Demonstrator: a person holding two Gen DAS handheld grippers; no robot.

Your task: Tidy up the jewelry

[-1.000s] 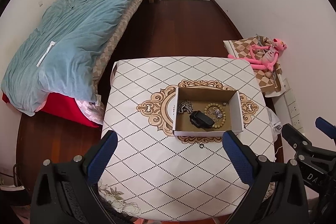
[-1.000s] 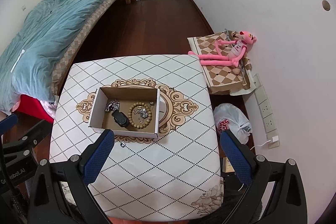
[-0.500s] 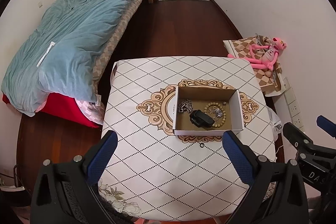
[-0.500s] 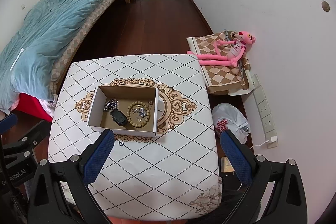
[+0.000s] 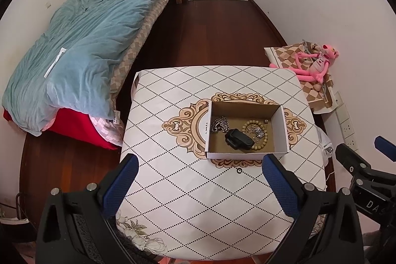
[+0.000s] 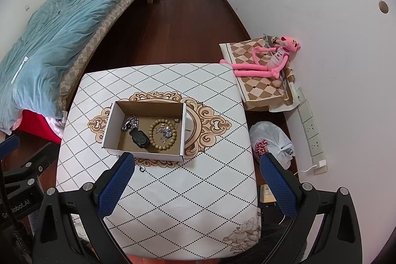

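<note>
Leftmost, the left gripper (image 5: 198, 180) hovers above the table's near edge, blue-padded jaws spread wide and empty. Centrally, a shallow open cardboard box (image 6: 144, 155) rests on the diamond-patterned white tablecloth (image 6: 198, 189), holding a silver chain (image 6: 130, 123), a black watch-like device (image 6: 140, 138) and a tan wooden bead bracelet (image 6: 151, 132) (bracelet encircling small silver pieces). A small dark ring (image 6: 141, 169) lies just before the box. Rightmost, the right gripper (image 6: 195, 180) likewise gapes, holding nothing.

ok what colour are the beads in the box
Tan, a light wooden colour; the beads show best in the right wrist view.
</note>
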